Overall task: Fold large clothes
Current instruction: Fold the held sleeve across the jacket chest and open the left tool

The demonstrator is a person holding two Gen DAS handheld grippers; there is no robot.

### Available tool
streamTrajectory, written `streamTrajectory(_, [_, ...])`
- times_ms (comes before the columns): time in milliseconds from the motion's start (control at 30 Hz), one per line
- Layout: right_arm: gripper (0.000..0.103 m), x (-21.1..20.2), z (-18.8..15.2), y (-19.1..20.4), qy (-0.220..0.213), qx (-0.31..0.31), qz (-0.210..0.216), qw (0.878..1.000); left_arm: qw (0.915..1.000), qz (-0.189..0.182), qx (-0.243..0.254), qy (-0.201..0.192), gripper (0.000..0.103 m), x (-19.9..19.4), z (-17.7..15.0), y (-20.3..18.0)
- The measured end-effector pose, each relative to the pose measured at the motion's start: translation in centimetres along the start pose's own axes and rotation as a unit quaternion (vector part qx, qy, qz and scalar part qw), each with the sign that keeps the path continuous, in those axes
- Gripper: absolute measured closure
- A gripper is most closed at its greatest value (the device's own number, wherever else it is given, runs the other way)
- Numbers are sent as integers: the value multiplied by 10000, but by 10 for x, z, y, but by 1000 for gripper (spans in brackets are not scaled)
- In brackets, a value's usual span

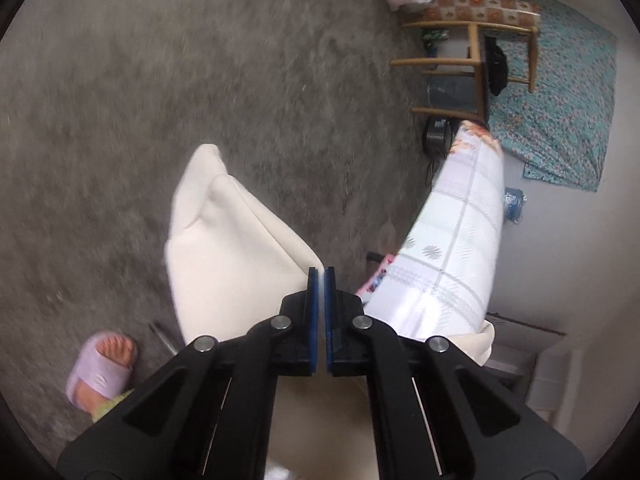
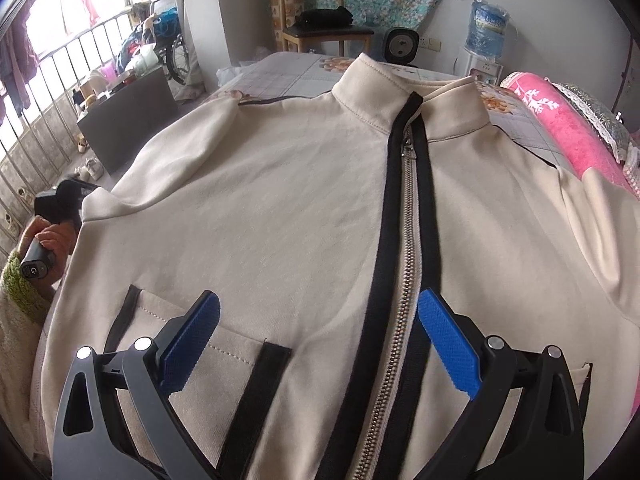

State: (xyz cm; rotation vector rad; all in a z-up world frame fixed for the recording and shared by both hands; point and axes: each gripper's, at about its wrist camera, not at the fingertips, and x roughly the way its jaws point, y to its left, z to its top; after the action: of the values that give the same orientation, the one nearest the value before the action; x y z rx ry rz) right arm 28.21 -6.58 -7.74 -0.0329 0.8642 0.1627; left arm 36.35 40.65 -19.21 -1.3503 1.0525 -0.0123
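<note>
A cream zip-up jacket (image 2: 280,208) with black trim and a metal zipper (image 2: 404,264) lies face up, spread flat on a bed, collar at the far end. My right gripper (image 2: 319,322) is open and empty, hovering just above the jacket's lower front, its blue pads either side of the zipper. My left gripper (image 1: 321,280) is shut on the jacket's cream sleeve (image 1: 228,240), which hangs off the bed's side over the floor. In the right wrist view, the left gripper's body (image 2: 60,204) shows at the jacket's left sleeve end.
The bed has a white patterned sheet (image 1: 452,248) and a pink blanket (image 2: 576,136) along its right side. A wooden chair (image 2: 320,20), a speaker (image 2: 400,46) and a water dispenser (image 2: 486,36) stand beyond the bed. My slippered foot (image 1: 104,364) is on the grey floor.
</note>
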Motion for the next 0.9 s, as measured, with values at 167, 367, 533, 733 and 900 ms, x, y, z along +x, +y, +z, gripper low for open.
streamTrajectory(167, [6, -16, -1, -11, -167, 116, 35, 9998, 9879, 309, 1189, -948, 102, -68, -11, -85])
streamTrajectory(367, [6, -43, -9, -31, -430, 349, 28, 9985, 9124, 51, 3671, -1810, 102, -136, -120, -242])
streamTrajectory(533, [6, -72, -27, -62, -584, 622, -102, 9963, 8169, -380, 5651, -1090, 101, -124, -278, -322])
streamTrajectory(733, [6, -102, -61, -105, -674, 911, -464, 9925, 7605, 396, 6480, -118, 69, -56, -390, -285])
streamTrajectory(900, [6, -100, -89, -126, -281, 856, -673, 9937, 7261, 1510, 6707, -91, 48, -15, -408, -215])
